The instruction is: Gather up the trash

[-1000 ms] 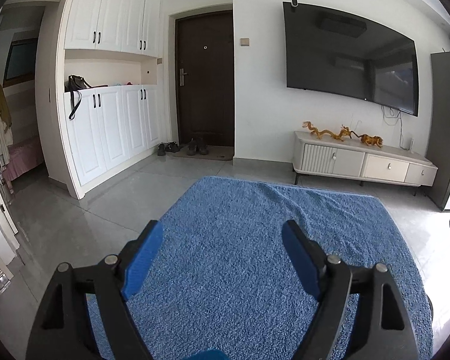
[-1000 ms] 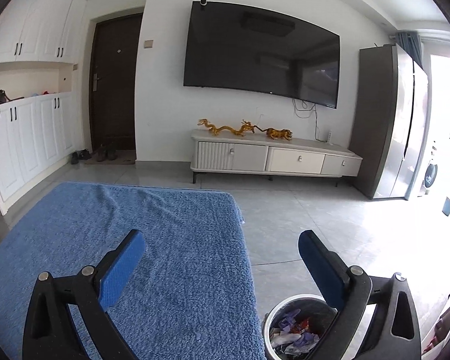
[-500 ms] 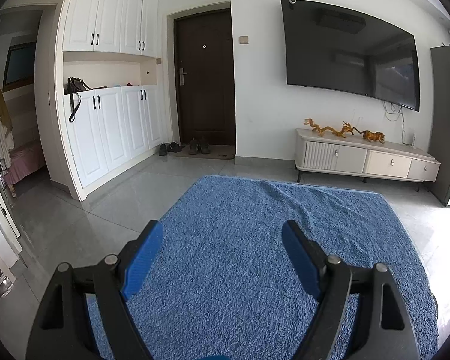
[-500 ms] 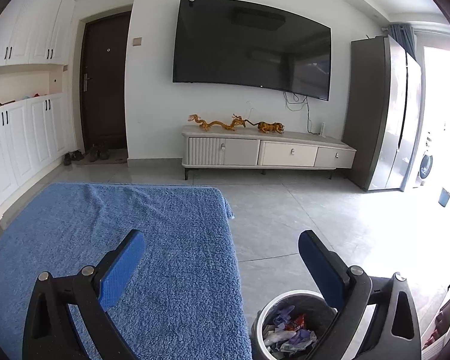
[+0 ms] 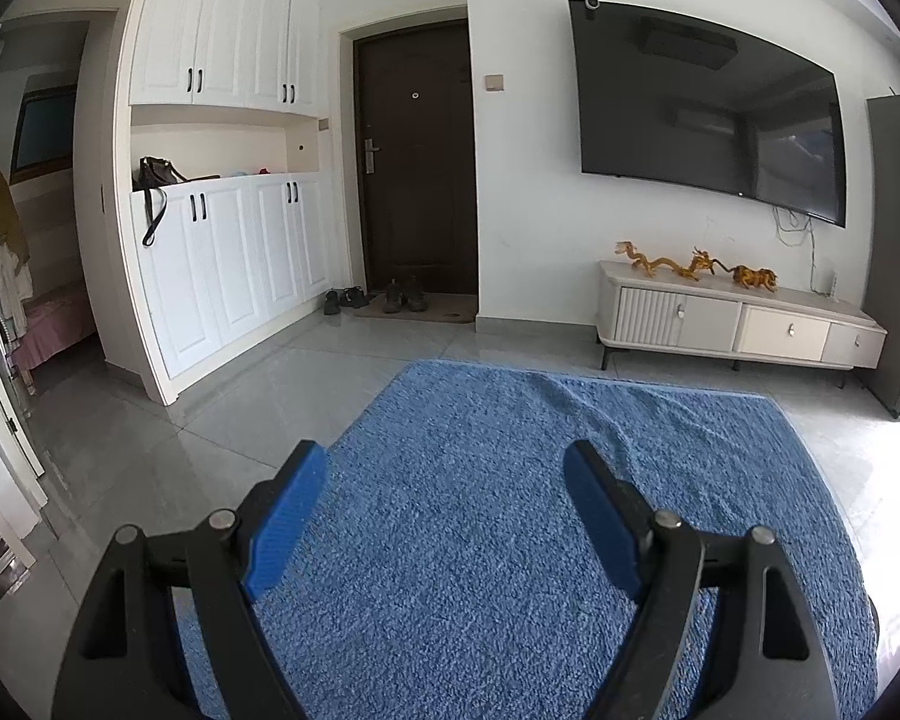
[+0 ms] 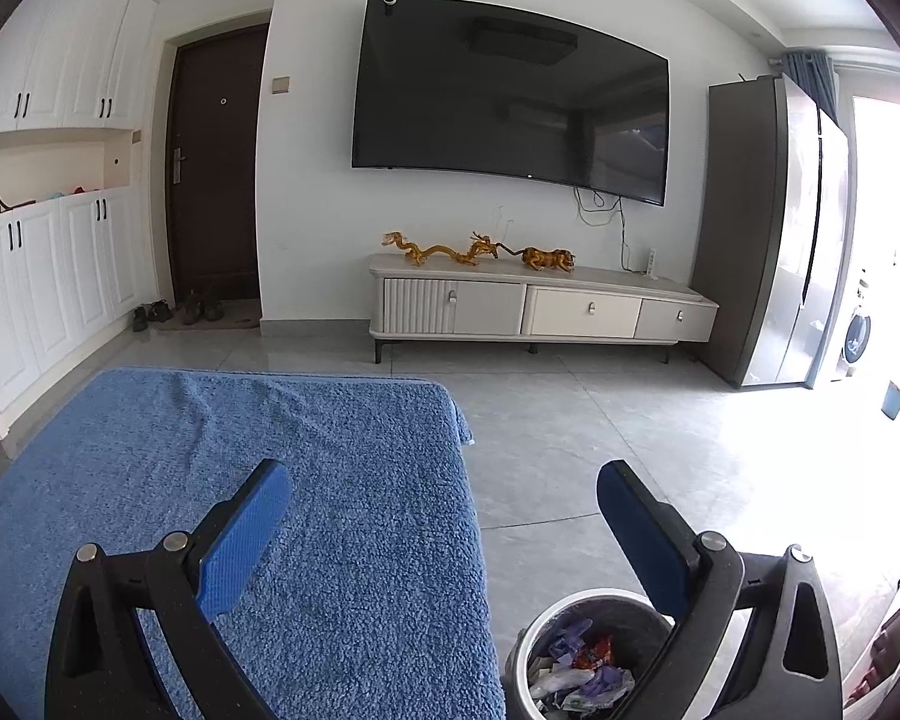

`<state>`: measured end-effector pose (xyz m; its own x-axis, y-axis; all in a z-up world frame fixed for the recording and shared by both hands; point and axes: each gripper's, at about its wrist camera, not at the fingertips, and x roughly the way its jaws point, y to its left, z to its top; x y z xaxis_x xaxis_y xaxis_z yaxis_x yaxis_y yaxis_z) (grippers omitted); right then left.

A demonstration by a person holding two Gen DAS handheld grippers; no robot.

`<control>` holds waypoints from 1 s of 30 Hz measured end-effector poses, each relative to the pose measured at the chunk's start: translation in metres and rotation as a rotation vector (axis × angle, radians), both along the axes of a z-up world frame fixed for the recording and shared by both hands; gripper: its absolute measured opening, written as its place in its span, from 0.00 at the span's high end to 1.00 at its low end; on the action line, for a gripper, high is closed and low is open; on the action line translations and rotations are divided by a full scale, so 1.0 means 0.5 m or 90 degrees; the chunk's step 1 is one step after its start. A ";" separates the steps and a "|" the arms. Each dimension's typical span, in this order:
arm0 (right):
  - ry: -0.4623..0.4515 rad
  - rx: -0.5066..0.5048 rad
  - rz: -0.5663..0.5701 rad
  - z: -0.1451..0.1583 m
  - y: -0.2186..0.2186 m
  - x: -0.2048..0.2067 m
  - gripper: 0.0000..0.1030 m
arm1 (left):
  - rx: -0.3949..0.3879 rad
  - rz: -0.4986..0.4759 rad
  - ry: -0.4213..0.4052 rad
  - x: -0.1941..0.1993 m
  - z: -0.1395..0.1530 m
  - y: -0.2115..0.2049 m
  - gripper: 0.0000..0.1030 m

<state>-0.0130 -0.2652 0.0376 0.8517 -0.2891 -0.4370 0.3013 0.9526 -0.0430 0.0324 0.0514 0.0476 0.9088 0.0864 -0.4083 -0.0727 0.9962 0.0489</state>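
Both the left gripper [image 5: 444,480] and right gripper [image 6: 441,501] gape empty; the round grey bin [image 6: 537,630] at five o'clock holds wrappers, and the shaggy blue rug [image 6: 330,480] looks clean.

A round grey plastic waste bin [image 6: 576,612] stands upright on the tiled floor, just beside the blue rug's right edge; crumpled purple, white and red wrappers [image 6: 582,672] lie heaped inside.
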 end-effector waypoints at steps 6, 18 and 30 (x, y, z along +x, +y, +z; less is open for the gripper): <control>0.006 0.003 -0.003 -0.005 -0.009 0.004 0.00 | -0.004 0.005 0.004 0.005 -0.002 0.001 0.21; 0.016 0.008 -0.002 -0.019 -0.009 0.008 0.00 | 0.013 0.002 0.010 0.005 -0.006 -0.011 0.21; 0.021 0.002 -0.002 -0.016 -0.009 0.004 0.00 | 0.004 -0.004 0.027 0.010 -0.010 -0.005 0.21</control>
<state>-0.0111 -0.2699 0.0295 0.8361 -0.2909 -0.4650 0.3032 0.9516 -0.0502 0.0371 0.0487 0.0425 0.8910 0.0834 -0.4463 -0.0641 0.9962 0.0583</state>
